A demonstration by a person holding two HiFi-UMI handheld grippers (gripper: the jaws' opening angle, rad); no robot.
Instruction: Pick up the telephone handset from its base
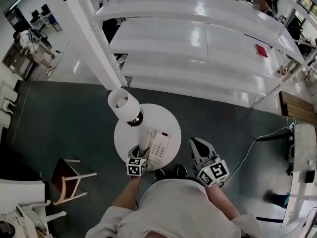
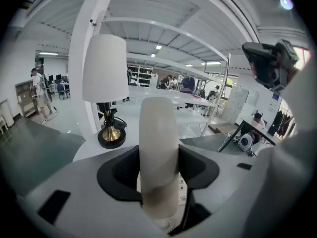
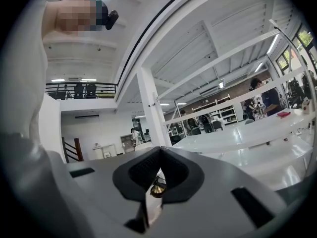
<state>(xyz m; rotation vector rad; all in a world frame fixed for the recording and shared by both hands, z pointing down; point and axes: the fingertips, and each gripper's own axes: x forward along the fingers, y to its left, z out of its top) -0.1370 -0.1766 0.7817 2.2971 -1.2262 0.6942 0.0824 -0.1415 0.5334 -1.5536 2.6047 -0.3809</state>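
Observation:
The white telephone handset point(image 1: 144, 141) is held clear above its white base point(image 1: 160, 148), which lies on the round white table point(image 1: 168, 120). My left gripper point(image 1: 140, 151) is shut on the handset, one jaw on each side. In the left gripper view the handset point(image 2: 158, 148) stands upright between the dark pads of the left gripper point(image 2: 158, 155), with a strip of the base's keypad point(image 2: 181, 187) below it. My right gripper point(image 1: 197, 144) hangs off the table's right edge, jaws together and holding nothing. In its own view the right gripper point(image 3: 158, 152) has its tips touching.
A table lamp point(image 1: 125, 105) with a white shade and brass foot stands at the table's back left. Long white shelving point(image 1: 198, 48) runs behind the table. A small chair point(image 1: 69, 177) sits to the left on the dark floor, and a cable point(image 1: 257, 142) lies to the right.

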